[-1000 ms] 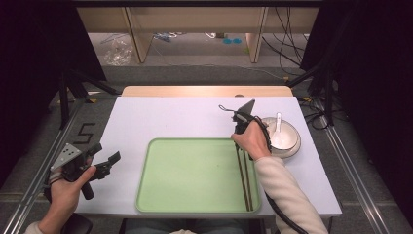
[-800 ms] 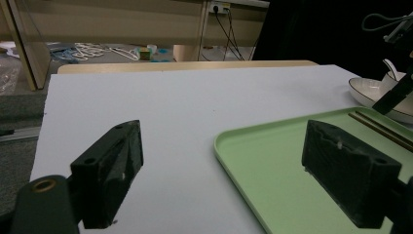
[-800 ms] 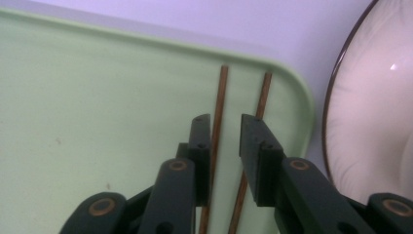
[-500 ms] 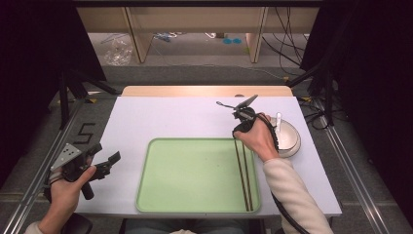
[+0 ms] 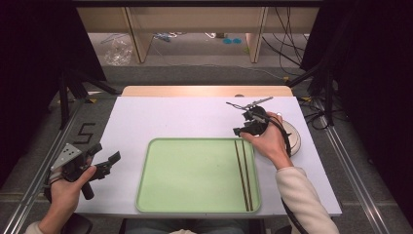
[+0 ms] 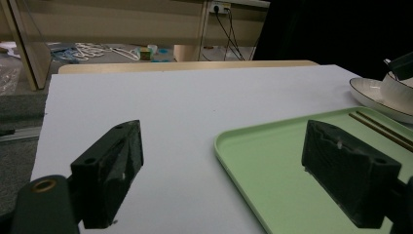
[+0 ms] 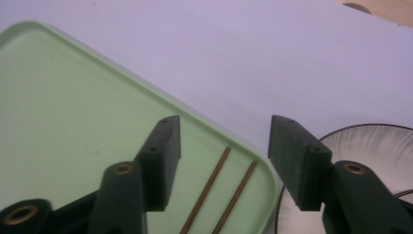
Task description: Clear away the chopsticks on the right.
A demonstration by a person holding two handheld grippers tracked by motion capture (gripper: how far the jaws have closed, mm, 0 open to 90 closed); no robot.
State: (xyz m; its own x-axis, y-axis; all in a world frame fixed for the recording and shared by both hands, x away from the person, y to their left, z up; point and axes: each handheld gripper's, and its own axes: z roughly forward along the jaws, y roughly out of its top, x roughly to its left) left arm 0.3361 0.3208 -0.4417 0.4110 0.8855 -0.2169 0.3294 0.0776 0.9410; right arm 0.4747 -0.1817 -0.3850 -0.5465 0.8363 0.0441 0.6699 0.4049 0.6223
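A white table (image 5: 195, 117) carries a pale green tray (image 5: 195, 175) at its near edge, a little right of the middle. Two brown chopsticks (image 5: 243, 173) lie side by side along the tray's right edge, running from its far right corner toward the near edge. Just beside the tray's far right corner, near the table's right edge, sits a white plate (image 5: 293, 139) with a dark rim; in the left gripper view a bowl (image 6: 397, 90) stands on it.

The right gripper (image 5: 242, 130), held in the right hand (image 5: 269, 141), hangs over the tray's far right corner with its jaws spread and empty, the far ends of the chopsticks showing between them in the right gripper view.

The left gripper (image 5: 108, 164), held in the left hand (image 5: 68, 187), is at the table's near left corner, jaws spread wide and empty, pointing toward the tray.
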